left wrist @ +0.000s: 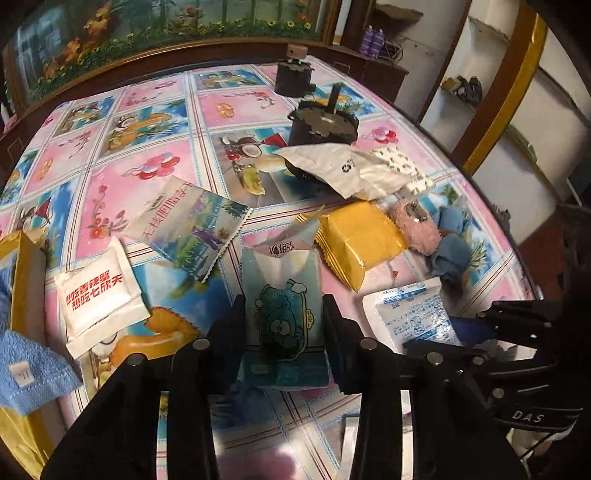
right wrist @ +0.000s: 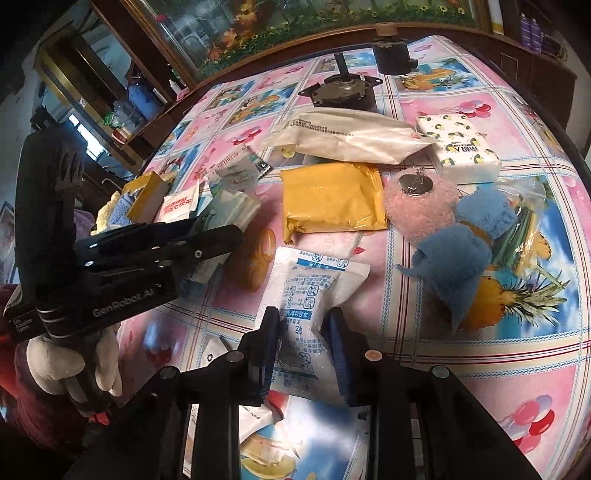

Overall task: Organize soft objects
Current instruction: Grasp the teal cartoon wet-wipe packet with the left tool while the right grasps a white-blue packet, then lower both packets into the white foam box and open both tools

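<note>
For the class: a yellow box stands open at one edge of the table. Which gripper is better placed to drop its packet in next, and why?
Left. The yellow box sits at the left gripper's own left side, and it grips the teal tissue pack. The right gripper, gripping the white sachet, is farther off.

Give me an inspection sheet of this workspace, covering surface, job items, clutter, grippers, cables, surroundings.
Surface: table under a glossy pink and blue cartoon cloth.
Job's things: teal tissue pack between the left fingers; white sachet with blue print between the right fingers; yellow packet, pink fluffy pad, blue cloth, lemon-print tissue pack and white pouch lying loose.
Clutter: two dark motor-like parts at the far edge.
Grippers: left gripper shut on the tissue pack; right gripper shut on the sachet.
Cables: nothing seen.
Surroundings: framed landscape picture behind the table; shelves on the side.
</note>
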Action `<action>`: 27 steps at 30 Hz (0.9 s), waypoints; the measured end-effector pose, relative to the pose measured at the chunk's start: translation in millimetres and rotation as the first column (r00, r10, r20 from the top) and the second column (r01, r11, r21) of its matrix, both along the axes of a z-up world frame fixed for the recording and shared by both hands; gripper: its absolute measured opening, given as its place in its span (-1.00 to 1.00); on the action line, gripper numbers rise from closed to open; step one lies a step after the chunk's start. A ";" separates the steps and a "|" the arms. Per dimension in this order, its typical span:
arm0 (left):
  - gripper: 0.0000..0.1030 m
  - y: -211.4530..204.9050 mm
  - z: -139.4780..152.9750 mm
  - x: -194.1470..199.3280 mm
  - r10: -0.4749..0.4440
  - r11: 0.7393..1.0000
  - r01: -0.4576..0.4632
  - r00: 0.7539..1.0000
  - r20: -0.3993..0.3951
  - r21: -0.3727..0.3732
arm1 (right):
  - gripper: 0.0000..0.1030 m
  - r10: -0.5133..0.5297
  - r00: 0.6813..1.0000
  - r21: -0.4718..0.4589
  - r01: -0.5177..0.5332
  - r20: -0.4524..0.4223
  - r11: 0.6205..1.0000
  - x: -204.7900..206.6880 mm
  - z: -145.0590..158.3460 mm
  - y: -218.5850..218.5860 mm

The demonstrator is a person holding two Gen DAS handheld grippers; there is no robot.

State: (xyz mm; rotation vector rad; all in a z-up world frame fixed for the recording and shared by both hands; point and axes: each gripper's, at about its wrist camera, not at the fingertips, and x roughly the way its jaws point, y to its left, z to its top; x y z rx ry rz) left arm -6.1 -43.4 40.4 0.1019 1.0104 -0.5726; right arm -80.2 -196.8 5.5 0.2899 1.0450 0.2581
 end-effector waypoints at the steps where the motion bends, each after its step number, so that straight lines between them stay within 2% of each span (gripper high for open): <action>1: -0.31 8.2 5.9 -3.5 0.016 0.999 -0.016 1.000 -0.006 -0.039 | -0.51 -0.005 1.000 0.007 0.005 0.010 1.000 -1.8 3.7 -0.9; 5: -0.31 49.3 33.9 -26.9 0.088 0.982 -0.084 0.996 0.016 -0.170 | -0.51 -0.011 0.997 0.020 0.009 0.070 1.000 -8.4 25.3 1.3; 8: -0.30 92.0 51.7 -48.4 0.162 0.959 -0.148 0.986 0.040 -0.242 | -0.52 0.020 0.994 0.062 -0.027 0.109 0.998 -10.4 41.6 10.8; 10: -0.30 126.4 58.0 -61.2 0.221 0.943 -0.201 0.974 0.048 -0.265 | -0.52 0.057 0.990 0.075 -0.068 0.132 0.995 -10.8 53.0 25.8; 13: -0.30 176.6 53.0 -73.5 0.329 0.919 -0.309 0.943 0.044 -0.247 | -0.52 0.133 0.980 0.086 -0.147 0.151 0.985 -8.4 65.7 59.0; 16: -0.29 224.3 34.1 -78.6 0.433 0.880 -0.421 0.901 0.007 -0.221 | -0.52 0.220 0.962 0.093 -0.237 0.162 0.967 -3.8 74.4 104.6; 20: -0.27 270.4 8.7 -76.9 0.563 0.809 -0.561 0.825 -0.040 -0.176 | -0.52 0.335 0.928 0.082 -0.351 0.163 0.933 6.2 77.2 174.0; 22: -0.15 283.0 0.5 -75.1 0.605 0.783 -0.604 0.795 -0.043 -0.148 | -0.52 0.384 0.911 0.075 -0.398 0.148 0.914 13.6 75.9 208.1; 24: -0.05 288.6 -7.4 -71.9 0.628 0.767 -0.630 0.776 -0.057 -0.124 | -0.52 0.422 0.896 0.066 -0.433 0.137 0.899 20.5 73.4 239.3; 27: 0.07 294.9 -13.4 -71.9 0.621 0.762 -0.627 0.778 -0.091 -0.161 | -0.48 0.462 0.880 0.045 -0.469 0.110 0.882 33.0 64.8 278.4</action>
